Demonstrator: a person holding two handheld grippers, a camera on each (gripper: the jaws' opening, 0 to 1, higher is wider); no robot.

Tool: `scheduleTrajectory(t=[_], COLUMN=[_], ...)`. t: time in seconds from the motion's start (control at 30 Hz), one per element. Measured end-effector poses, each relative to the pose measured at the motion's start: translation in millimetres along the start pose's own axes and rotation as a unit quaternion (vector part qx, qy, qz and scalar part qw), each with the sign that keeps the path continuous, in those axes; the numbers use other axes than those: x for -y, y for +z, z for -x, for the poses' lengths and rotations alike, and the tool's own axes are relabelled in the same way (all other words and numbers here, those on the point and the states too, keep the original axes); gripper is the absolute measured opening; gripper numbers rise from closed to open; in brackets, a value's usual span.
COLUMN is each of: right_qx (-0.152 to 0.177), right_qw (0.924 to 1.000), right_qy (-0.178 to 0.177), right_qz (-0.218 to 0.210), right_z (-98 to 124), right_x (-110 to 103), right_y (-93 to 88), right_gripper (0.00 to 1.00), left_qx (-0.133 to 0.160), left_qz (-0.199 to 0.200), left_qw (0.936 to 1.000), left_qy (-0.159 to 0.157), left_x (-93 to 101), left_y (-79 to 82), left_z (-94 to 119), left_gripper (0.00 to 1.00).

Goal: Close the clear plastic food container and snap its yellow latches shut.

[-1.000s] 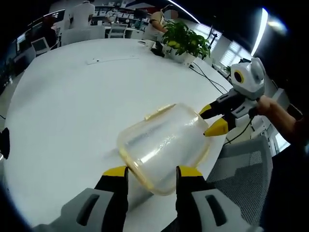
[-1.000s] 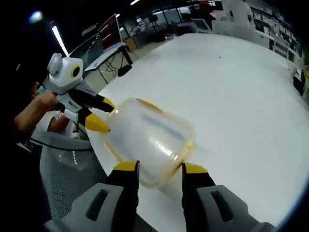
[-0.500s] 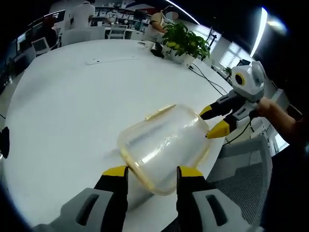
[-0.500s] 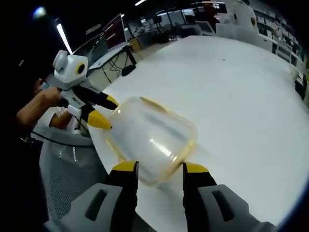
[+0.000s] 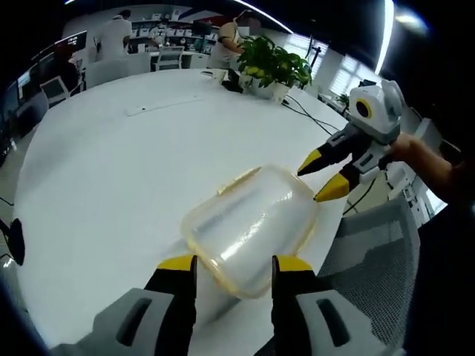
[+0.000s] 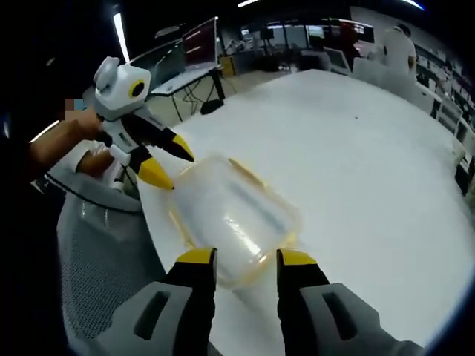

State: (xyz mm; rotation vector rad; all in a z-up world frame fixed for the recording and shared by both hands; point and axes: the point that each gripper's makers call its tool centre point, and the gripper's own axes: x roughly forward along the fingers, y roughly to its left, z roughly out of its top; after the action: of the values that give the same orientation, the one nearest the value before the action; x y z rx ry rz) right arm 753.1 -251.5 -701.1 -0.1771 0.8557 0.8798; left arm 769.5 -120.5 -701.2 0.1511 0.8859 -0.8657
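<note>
The clear container (image 5: 249,226) lies on the white desk (image 5: 111,170), low in the middle of both views. Both grippers, the left gripper (image 5: 234,263) and the right gripper (image 6: 236,256), have their jaws spread around its ends. A yellow latch (image 5: 237,176) must be pressed shut next.

Clear container (image 5: 249,226) with yellow latches (image 5: 239,176) on a white table (image 5: 111,170).

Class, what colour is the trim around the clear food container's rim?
Yellow, on the food container; clearest in the left gripper view.
</note>
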Motion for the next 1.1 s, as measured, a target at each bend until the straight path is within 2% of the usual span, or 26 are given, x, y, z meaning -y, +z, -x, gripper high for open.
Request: scheduleTrajectory(t=[0.23,0.47,0.6,1.1], right_qx=[0.010,0.014,0.015,0.012], right_qw=[0.9990,0.9958,0.9927,0.9846], right_qy=[0.013,0.028,0.035,0.060], right_qz=[0.041,0.086,0.114,0.164], right_z=[-4,-12,-18,-37], right_x=[-3,-6,-6,-13], right_y=[12.2,20.2,25.1,40.4], right_gripper=[0.27,0.26,0.24,0.21], left_qx=[0.012,0.005,0.010,0.009], left_qz=[-0.026,-0.067,-0.074,-0.102], left_qw=[0.9996,0.9974,0.9967,0.9930], left_qy=[-0.010,-0.026,-0.032,-0.059], left_x=[6.6,15.4,18.7,32.9], left_y=[14.4,14.5,18.3,21.4], left_z=[-2,-14,-19,-30], left_gripper=[0.32,0.27,0.26,0.23])
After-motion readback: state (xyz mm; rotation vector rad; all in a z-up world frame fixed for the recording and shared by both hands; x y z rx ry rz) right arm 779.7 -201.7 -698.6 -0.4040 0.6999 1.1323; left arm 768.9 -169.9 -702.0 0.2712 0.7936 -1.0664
